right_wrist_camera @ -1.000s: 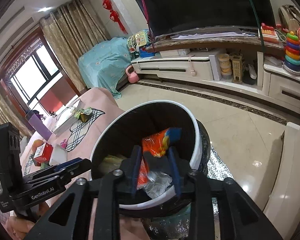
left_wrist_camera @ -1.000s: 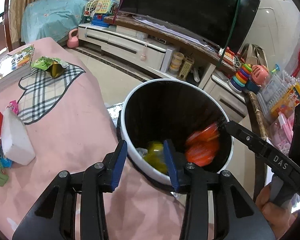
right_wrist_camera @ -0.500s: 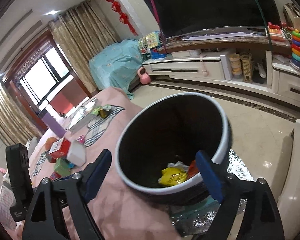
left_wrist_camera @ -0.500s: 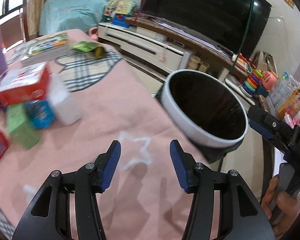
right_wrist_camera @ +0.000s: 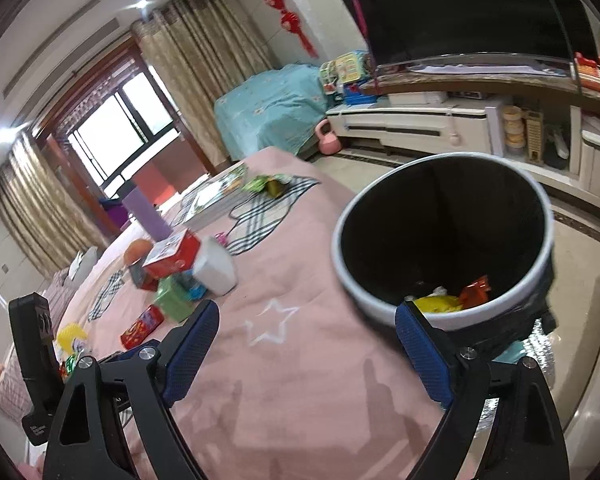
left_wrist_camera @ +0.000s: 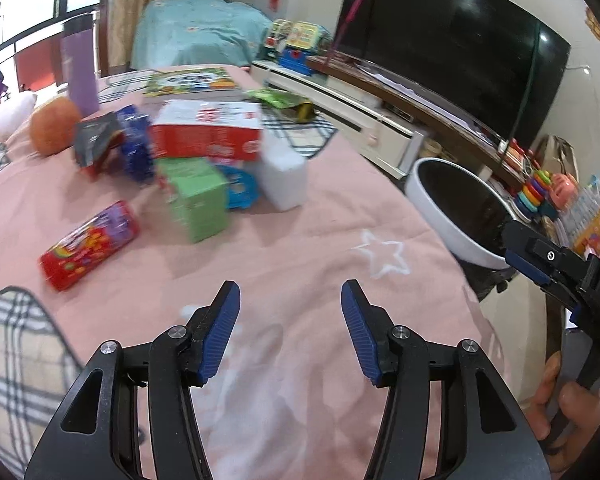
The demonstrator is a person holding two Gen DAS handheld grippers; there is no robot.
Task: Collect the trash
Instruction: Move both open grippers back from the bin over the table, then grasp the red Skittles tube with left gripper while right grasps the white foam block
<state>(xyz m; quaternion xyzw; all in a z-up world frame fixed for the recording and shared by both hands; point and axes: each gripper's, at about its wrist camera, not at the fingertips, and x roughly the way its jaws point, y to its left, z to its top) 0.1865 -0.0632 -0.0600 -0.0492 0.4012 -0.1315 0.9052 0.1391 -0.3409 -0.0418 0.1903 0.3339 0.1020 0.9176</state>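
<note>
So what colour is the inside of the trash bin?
Black inside, with a white rim; the trash bin shows best in the right wrist view.

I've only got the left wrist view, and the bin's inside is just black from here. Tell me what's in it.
Observer: The right wrist view looks down into the bin. A yellow wrapper and an orange wrapper lie at its bottom.
Operator: Report the right tongs. I see only their side.
Observer: The right tongs are wide open, with nothing between the fingers.
</note>
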